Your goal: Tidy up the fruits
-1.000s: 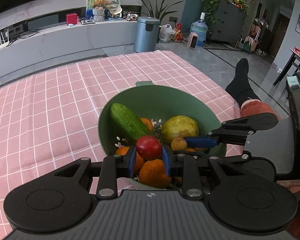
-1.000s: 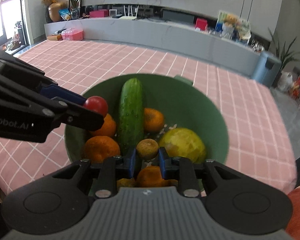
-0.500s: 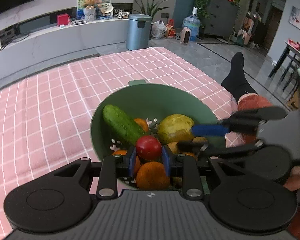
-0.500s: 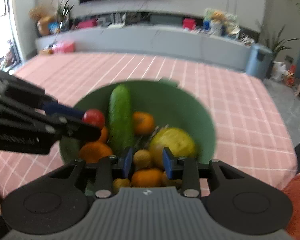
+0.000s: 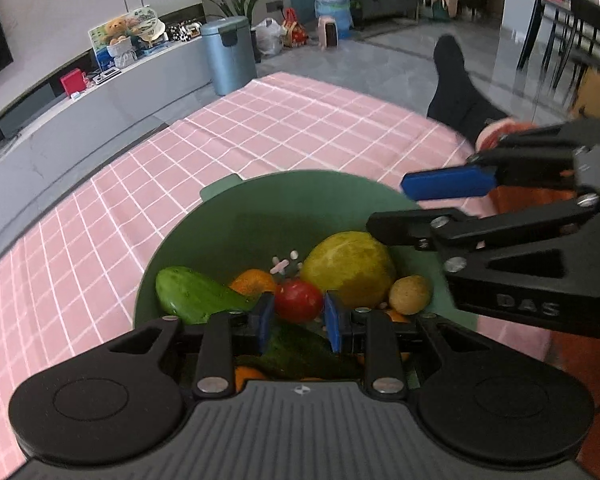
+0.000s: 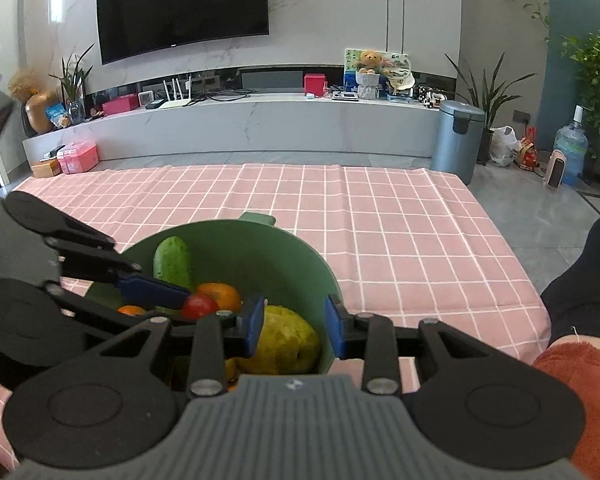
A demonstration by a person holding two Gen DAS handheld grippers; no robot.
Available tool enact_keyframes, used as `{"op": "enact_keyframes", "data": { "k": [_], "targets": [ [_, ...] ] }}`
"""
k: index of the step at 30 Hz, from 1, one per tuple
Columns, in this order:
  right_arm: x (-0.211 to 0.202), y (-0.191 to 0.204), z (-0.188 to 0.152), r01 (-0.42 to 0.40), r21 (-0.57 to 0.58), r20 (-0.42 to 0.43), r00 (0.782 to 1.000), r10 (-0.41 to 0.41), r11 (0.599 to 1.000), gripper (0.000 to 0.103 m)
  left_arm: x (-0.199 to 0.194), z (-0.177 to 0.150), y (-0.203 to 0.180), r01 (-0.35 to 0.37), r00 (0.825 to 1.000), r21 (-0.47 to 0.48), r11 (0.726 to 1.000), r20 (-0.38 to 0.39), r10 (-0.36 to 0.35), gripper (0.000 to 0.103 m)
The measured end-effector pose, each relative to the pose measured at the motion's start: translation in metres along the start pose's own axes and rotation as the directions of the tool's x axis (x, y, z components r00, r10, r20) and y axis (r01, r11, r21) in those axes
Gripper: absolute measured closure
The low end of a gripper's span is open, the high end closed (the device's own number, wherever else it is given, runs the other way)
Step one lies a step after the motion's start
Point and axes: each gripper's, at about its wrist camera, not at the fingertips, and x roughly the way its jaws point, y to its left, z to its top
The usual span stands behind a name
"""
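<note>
Tablecloth (image 6: 400, 240): pink with a white grid, covering the table.
Television (image 6: 182, 4): dark screen on the marble wall.
Bin (image 6: 458, 140): blue-grey, on the floor past the table's far corner.
Water bottle (image 6: 571, 148): on the floor, far right.
Teddy bear (image 6: 367, 62): sits on the long grey console.
Red box (image 6: 314, 83): on the console, left of the bear.
Sock (image 6: 588, 280): black, on a person's foot beside the table.

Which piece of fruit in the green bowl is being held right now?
The small red tomato. It sits pinched between the blue fingers of the left gripper, while the oranges, cucumber and big yellow fruit lie loose in the bowl.
</note>
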Motion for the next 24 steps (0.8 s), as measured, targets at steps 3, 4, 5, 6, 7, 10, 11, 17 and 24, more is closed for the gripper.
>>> {"op": "enact_keyframes", "data": {
  "k": [3, 4, 5, 6, 7, 10, 11, 17, 24],
  "targets": [
    [-0.001, 0.0, -0.001, -0.004, 0.005, -0.001, 1.0, 0.004, 1.0, 0.073, 0.005, 0.002, -0.006, -0.012, 1.0, 0.052, 0.999, -0.015, 0.013, 0.072],
    [-0.002, -0.001, -0.001, -0.005, 0.006, -0.003, 1.0, 0.006, 1.0, 0.073, 0.006, 0.002, -0.008, -0.013, 1.0, 0.064, 0.998, -0.019, 0.014, 0.072],
    [-0.001, -0.002, -0.001, -0.007, 0.007, -0.006, 1.0, 0.008, 1.0, 0.073, 0.008, 0.002, -0.009, -0.016, 1.0, 0.071, 0.997, -0.022, 0.018, 0.072],
    [0.0, -0.002, -0.001, -0.009, 0.01, -0.009, 1.0, 0.009, 1.0, 0.073, 0.008, 0.002, -0.009, -0.019, 1.0, 0.074, 0.997, -0.022, 0.021, 0.072],
    [-0.001, -0.002, -0.001, -0.011, 0.012, -0.012, 1.0, 0.011, 1.0, 0.073, 0.009, 0.002, -0.01, -0.019, 1.0, 0.072, 0.997, -0.021, 0.021, 0.072],
    [-0.001, -0.002, -0.002, -0.015, 0.012, -0.017, 1.0, 0.016, 1.0, 0.073, 0.004, 0.0, -0.008, -0.011, 1.0, 0.045, 0.999, -0.012, 0.011, 0.069],
    [-0.001, -0.002, -0.003, -0.017, 0.01, -0.016, 1.0, 0.017, 1.0, 0.073, 0.001, -0.002, -0.006, -0.007, 1.0, 0.032, 0.999, -0.009, 0.008, 0.065],
    [-0.008, 0.001, -0.003, -0.054, 0.018, 0.004, 0.999, 0.054, 0.998, 0.069, -0.041, -0.011, -0.003, -0.027, 0.999, -0.011, 1.0, 0.043, 0.028, 0.055],
    [-0.041, 0.009, 0.001, -0.085, 0.028, 0.077, 0.994, 0.082, 0.996, 0.045, -0.097, -0.03, 0.0, -0.091, 0.989, -0.106, 0.99, 0.109, 0.102, 0.045]
  ]
}}
